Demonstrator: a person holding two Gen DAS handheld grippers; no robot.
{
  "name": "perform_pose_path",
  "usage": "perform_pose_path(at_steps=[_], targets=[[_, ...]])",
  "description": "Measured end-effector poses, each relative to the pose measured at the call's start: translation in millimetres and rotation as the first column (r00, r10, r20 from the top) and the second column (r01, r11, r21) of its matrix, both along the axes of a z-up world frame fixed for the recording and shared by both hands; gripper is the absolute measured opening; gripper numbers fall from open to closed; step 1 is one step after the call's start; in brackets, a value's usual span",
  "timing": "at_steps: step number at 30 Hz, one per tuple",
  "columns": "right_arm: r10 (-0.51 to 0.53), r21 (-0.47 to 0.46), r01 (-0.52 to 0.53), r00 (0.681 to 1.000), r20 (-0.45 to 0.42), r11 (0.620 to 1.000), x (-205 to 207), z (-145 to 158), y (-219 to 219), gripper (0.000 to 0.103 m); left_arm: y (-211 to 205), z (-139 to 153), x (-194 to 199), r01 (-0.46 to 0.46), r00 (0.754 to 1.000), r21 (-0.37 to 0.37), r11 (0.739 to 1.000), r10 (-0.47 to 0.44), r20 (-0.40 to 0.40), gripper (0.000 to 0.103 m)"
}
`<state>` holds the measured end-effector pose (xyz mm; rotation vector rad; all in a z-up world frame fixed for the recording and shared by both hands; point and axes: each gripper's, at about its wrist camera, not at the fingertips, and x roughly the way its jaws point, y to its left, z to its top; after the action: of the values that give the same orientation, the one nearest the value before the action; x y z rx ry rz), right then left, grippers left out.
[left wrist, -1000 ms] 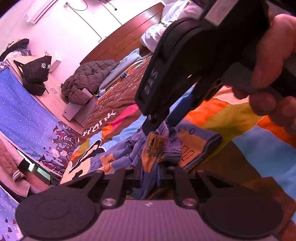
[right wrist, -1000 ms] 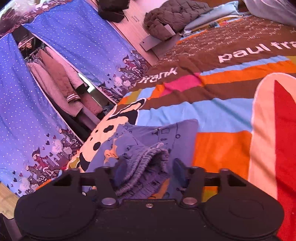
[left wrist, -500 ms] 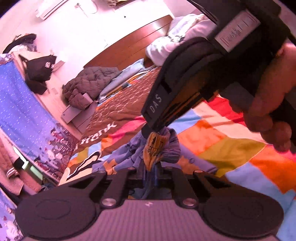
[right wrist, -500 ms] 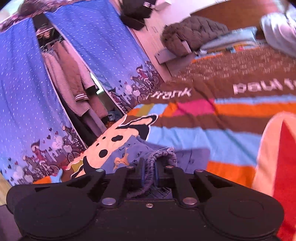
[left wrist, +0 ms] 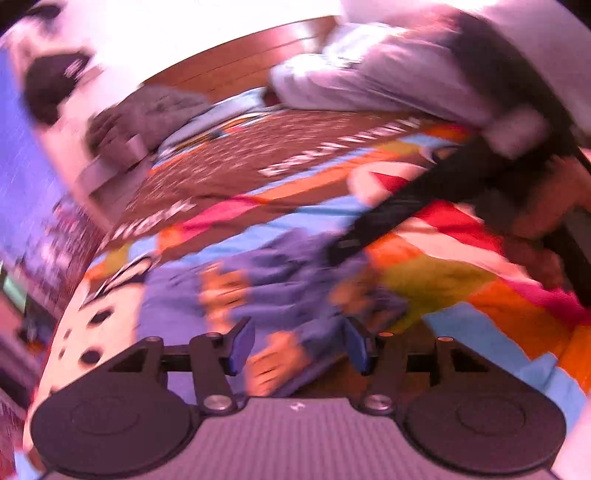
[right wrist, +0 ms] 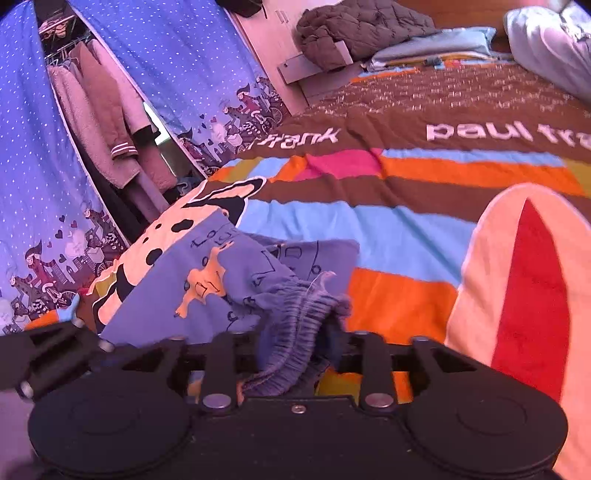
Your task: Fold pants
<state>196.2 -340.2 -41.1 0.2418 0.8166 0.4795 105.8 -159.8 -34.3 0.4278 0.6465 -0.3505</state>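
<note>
Small blue patterned pants with orange prints lie bunched on a striped bedspread. In the right wrist view, my right gripper has the ribbed waistband between its fingers; the jaws stand slightly apart and the grip is hard to judge. In the blurred left wrist view, my left gripper is open, its blue pads wide apart over the pants. The right gripper's black body reaches in from the upper right.
A grey quilted jacket and folded blue bedding lie at the far end of the bed. A white pillow is at the far right. A blue curtain and hanging clothes stand left of the bed.
My left gripper has opened and let go of the pants, and its view is blurred by motion. The right gripper's jaws have parted somewhat and the pants have dropped lower onto the bed.
</note>
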Motion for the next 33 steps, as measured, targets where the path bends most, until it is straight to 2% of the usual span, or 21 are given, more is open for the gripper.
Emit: perform_pose_path(at_steps=[1, 2, 4, 7, 9, 10, 11, 12, 13, 14, 16, 18, 20, 22, 24, 26, 27, 29, 31, 33], targets=[[-0.008, -0.027, 0.008, 1.0, 0.014, 1.0, -2, 3, 1, 0.055, 17, 6, 5, -0.06, 0.998, -0.039, 0.997, 0.06, -0.01, 0.06], [-0.018, -0.063, 0.02, 0.999, 0.03, 0.998, -4, 7, 2, 0.068, 29, 12, 11, -0.113, 0.994, -0.068, 0.991, 0.112, -0.019, 0.06], [-0.037, -0.112, 0.045, 0.997, 0.07, 0.993, -10, 12, 4, 0.074, 57, 20, 28, -0.239, 0.971, -0.119, 0.964, 0.237, -0.03, 0.063], [-0.076, -0.135, 0.093, 0.99, 0.121, 0.987, -19, 17, 12, 0.085, 77, 17, 49, -0.368, 0.93, -0.117, 0.923, 0.362, -0.068, 0.07], [-0.047, -0.149, 0.066, 0.991, 0.126, 0.987, -22, 14, 25, 0.09, 79, 5, 56, -0.371, 0.927, -0.063, 0.927, 0.364, -0.095, 0.073], [-0.016, -0.178, 0.037, 0.993, 0.118, 0.983, -23, 11, 32, 0.09, 77, -6, 56, -0.367, 0.927, 0.0, 0.93, 0.366, -0.085, 0.076], [0.014, -0.229, 0.01, 0.994, 0.107, 0.973, -23, 7, 40, 0.092, 76, -16, 54, -0.366, 0.928, 0.04, 0.93, 0.368, -0.058, 0.083], [0.039, -0.304, -0.011, 0.995, 0.089, 0.953, -24, 1, 48, 0.094, 78, -22, 51, -0.37, 0.927, 0.046, 0.928, 0.372, -0.039, 0.085], [0.064, -0.373, -0.031, 0.995, 0.077, 0.927, -26, -7, 53, 0.097, 79, -23, 51, -0.376, 0.925, 0.032, 0.926, 0.377, -0.048, 0.086], [0.081, -0.407, -0.039, 0.993, 0.087, 0.913, -30, -12, 53, 0.102, 83, -21, 54, -0.389, 0.92, 0.008, 0.921, 0.388, -0.058, 0.092], [0.076, -0.388, -0.032, 0.992, 0.098, 0.921, -33, -14, 47, 0.102, 92, -23, 61, -0.431, 0.899, -0.021, 0.902, 0.427, -0.099, 0.098], [0.063, -0.352, -0.028, 0.994, 0.088, 0.936, -32, -10, 41, 0.102, 101, -22, 59, -0.456, 0.884, -0.08, 0.886, 0.442, -0.152, 0.098], [0.059, -0.319, -0.02, 0.992, 0.114, 0.948, -35, -1, 35, 0.102, 110, -16, 54, -0.478, 0.874, -0.112, 0.871, 0.459, -0.16, 0.098], [0.057, -0.298, -0.001, 0.982, 0.181, 0.955, -41, 12, 31, 0.102, 115, -1, 47, -0.477, 0.878, -0.141, 0.868, 0.463, -0.118, 0.097], [0.04, -0.277, 0.033, 0.966, 0.254, 0.96, -45, 21, 31, 0.102, 115, 15, 46, -0.452, 0.891, -0.188, 0.872, 0.452, -0.043, 0.099], [0.009, -0.249, 0.067, 0.956, 0.292, 0.966, -34, 22, 36, 0.102, 107, 27, 59, -0.401, 0.912, -0.215, 0.89, 0.411, 0.003, 0.102], [0.003, -0.253, 0.076, 0.955, 0.297, 0.964, -24, 20, 41, 0.102, 99, 29, 70, -0.368, 0.925, -0.205, 0.907, 0.379, 0.019, 0.102], [0.006, -0.299, 0.09, 0.952, 0.306, 0.95, -7, 14, 53, 0.102, 80, 24, 94, -0.315, 0.944, -0.155, 0.936, 0.326, 0.051, 0.102], [-0.01, -0.377, 0.129, 0.953, 0.303, 0.917, 4, 1, 62, 0.102, 60, 6, 119, -0.286, 0.954, -0.046, 0.957, 0.289, 0.082, 0.101], [-0.031, -0.438, 0.158, 0.958, 0.285, 0.885, 10, -12, 62, 0.102, 46, -18, 141, -0.296, 0.952, 0.082, 0.952, 0.286, 0.108, 0.1]])
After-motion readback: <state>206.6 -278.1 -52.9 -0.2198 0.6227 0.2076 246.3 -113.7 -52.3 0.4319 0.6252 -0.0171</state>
